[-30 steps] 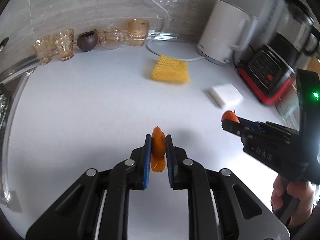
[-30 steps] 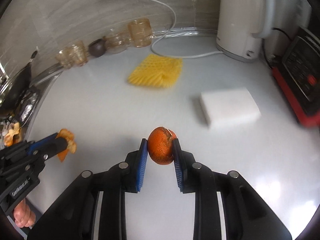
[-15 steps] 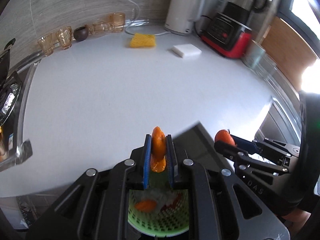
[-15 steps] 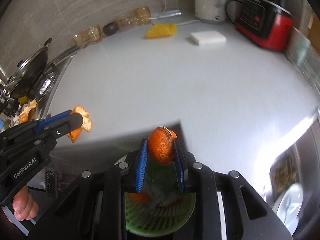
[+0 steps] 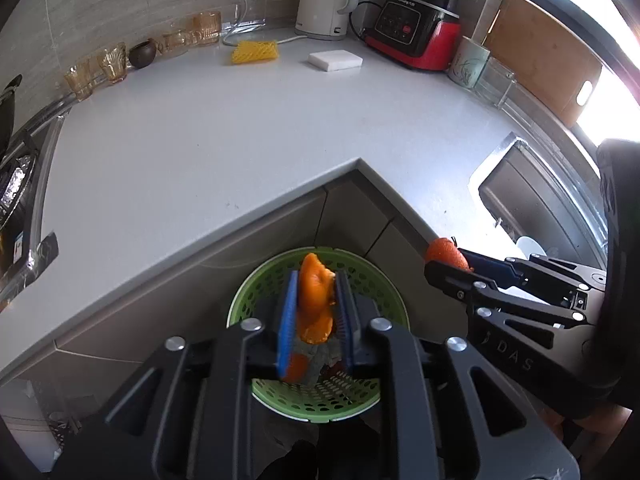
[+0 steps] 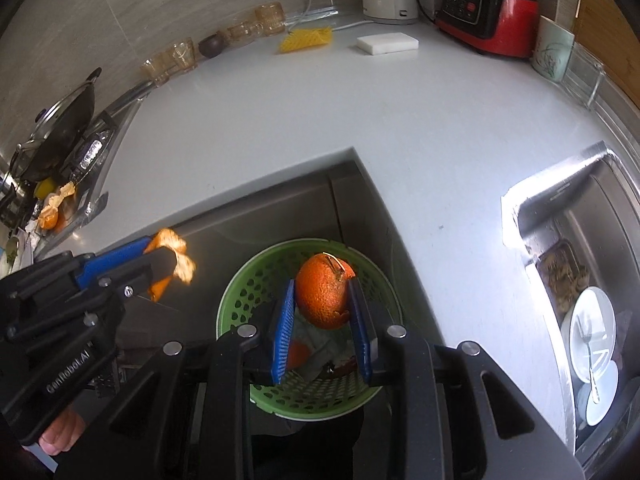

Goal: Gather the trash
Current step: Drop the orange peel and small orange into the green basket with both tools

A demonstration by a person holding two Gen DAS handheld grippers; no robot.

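Only the right wrist view shows peel scraps (image 6: 54, 208) beside the stove (image 6: 86, 152).

You have a curled strip of orange peel (image 5: 315, 300) clamped on edge between the blue pads of your left gripper (image 5: 316, 312), above the green perforated basket (image 5: 256, 292). Your right gripper (image 6: 323, 312) pinches a rounder, dimpled peel shell (image 6: 325, 295) over the same basket, which already holds peel and crumpled scraps.
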